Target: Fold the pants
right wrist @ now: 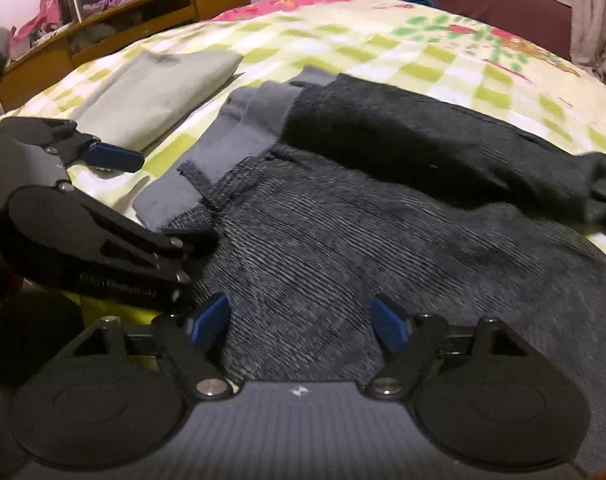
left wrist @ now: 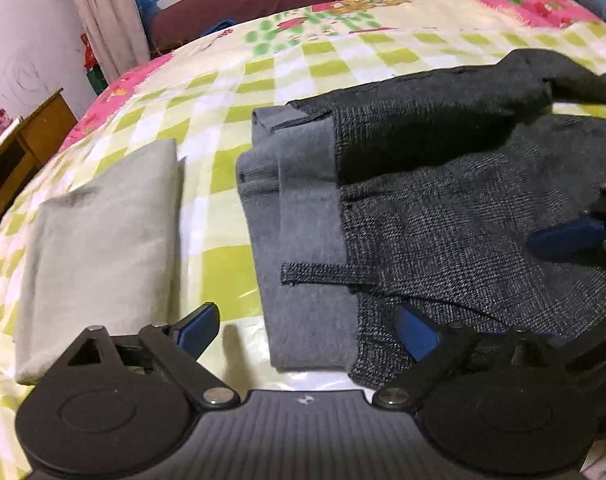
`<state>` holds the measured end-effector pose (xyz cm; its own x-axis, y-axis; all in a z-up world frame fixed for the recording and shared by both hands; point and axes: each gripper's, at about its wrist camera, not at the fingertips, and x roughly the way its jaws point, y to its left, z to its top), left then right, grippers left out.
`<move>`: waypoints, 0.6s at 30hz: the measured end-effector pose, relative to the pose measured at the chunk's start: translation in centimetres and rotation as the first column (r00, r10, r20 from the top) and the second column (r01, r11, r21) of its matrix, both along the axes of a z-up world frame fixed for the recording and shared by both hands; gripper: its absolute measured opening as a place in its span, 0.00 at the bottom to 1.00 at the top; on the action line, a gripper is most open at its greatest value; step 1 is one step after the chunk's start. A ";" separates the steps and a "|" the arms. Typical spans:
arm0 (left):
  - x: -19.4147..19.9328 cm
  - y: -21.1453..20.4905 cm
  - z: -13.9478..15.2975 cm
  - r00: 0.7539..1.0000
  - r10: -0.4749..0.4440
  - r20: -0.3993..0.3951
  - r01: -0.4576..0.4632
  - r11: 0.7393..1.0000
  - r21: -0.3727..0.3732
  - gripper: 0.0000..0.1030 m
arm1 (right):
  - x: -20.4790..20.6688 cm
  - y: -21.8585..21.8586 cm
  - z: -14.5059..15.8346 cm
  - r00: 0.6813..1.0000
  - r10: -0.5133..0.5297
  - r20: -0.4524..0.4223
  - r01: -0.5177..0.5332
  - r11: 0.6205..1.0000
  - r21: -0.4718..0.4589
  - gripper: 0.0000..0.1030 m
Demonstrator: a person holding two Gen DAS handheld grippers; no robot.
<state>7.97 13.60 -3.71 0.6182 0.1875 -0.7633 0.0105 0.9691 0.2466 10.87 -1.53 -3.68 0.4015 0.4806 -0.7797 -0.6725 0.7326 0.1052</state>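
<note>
checkered bedspread (left wrist: 223,92) carries the pants (left wrist: 443,216) (folded over), lying under both spread-open, empty tongs: left gripper (left wrist: 307,330), right gripper (right wrist: 301,320).

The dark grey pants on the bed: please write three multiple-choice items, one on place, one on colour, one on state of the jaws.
1. Where does the folded light cloth lie, in the left wrist view?
A. left of the pants
B. on the pants
C. on the floor

2. What colour is the pants' inner waistband lining?
A. red
B. plain grey
C. white

3. How do the jaws of the right gripper stand?
A. shut on the pants
B. shut, holding nothing
C. open

Key: 1 A, bare checked sheet separates them. 2 B, a lighter band shows. 3 C, blue fingertips spread apart.
</note>
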 end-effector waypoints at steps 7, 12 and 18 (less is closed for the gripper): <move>-0.7 3.4 -0.2 0.998 0.065 0.001 -0.065 0.998 0.008 1.00 | -0.3 3.3 -0.4 0.998 0.063 -0.030 -0.063 0.998 0.020 0.77; -0.4 4.7 0.3 0.994 0.113 -0.003 -0.113 0.993 0.046 1.00 | 0.1 5.1 -0.3 0.994 0.101 -0.040 -0.099 0.993 0.064 0.77; -0.9 1.7 1.9 0.997 0.070 0.038 -0.074 0.989 0.128 1.00 | -0.4 -1.5 2.1 0.997 -0.007 -0.081 0.019 0.988 0.151 0.72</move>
<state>7.03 15.34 -1.79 0.6240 0.3281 -0.7092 -0.0685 0.9270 0.3687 10.46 -3.00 -1.56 0.3477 0.5904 -0.7284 -0.6478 0.7129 0.2686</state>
